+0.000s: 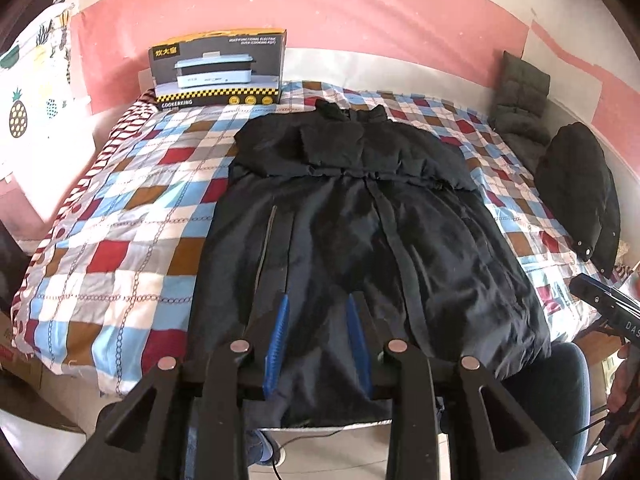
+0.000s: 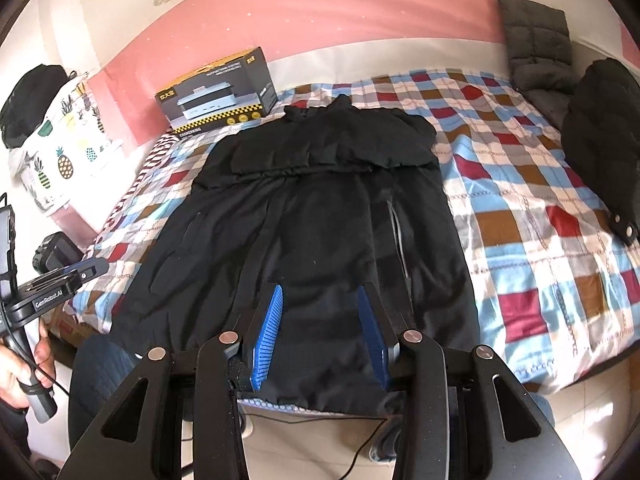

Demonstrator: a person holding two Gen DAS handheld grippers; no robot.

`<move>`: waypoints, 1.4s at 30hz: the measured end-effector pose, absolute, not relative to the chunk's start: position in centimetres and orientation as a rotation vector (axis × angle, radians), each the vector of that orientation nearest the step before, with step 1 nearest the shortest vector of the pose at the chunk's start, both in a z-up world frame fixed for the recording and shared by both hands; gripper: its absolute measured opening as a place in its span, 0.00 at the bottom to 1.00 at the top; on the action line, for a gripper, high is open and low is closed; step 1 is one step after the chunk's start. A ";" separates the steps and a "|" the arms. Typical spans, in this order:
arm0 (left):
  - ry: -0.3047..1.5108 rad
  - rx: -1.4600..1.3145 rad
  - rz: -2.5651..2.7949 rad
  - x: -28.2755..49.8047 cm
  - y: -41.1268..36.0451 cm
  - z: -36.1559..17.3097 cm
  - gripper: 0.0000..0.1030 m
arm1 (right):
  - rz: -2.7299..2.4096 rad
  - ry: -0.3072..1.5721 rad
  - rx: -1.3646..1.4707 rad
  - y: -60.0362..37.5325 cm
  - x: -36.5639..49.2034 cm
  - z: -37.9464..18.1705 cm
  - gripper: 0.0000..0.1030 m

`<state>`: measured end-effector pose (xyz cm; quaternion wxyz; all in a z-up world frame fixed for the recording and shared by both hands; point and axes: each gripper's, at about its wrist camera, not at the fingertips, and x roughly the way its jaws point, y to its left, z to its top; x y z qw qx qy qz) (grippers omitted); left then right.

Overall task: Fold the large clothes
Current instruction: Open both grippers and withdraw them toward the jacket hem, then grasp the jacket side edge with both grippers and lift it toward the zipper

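Observation:
A large black padded coat [image 1: 360, 216] lies flat on the checked bed, collar at the far end, hem hanging over the near edge. Both sleeves look folded in across the upper body. It also shows in the right wrist view [image 2: 320, 216]. My left gripper [image 1: 318, 300] hovers open above the coat's lower part, blue pads apart, holding nothing. My right gripper [image 2: 320, 290] is open too, above the lower middle of the coat, empty. The left gripper's body [image 2: 52, 284] shows at the left edge of the right wrist view.
The bed has a checked cover [image 1: 132, 216]. A cooker box [image 1: 218, 70] stands at the head of the bed. A second black jacket [image 1: 580, 196] and a grey cushion [image 1: 520, 96] lie at the right side. A pineapple-print bag [image 2: 60, 152] sits to the left.

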<state>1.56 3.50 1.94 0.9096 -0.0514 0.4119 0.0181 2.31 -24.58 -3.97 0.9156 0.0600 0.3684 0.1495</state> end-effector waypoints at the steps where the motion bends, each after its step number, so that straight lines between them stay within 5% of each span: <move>1: 0.853 -0.107 0.044 1.4 3.6 1.7 0.31 | 0.299 0.762 0.125 -24.8 2.2 -4.3 0.39; 6: 0.862 -0.108 0.084 1.2 4.5 0.4 0.31 | 0.268 0.787 0.133 -26.1 2.3 -5.6 0.41; 9: 0.869 -0.098 0.110 1.3 5.2 -0.3 0.31 | 0.257 0.814 0.143 -27.0 2.5 -6.5 0.60; 14: 0.888 -0.115 0.134 1.8 6.8 -1.5 0.31 | 0.231 0.848 0.182 -28.6 3.3 -7.9 0.60; 21: 0.929 -0.169 0.156 3.1 10.0 -3.9 0.53 | 0.202 0.917 0.212 -30.8 5.5 -10.4 0.61; 42: 1.086 -0.404 0.085 6.2 15.1 -11.1 0.58 | 0.271 1.145 0.524 -36.6 10.5 -18.2 0.61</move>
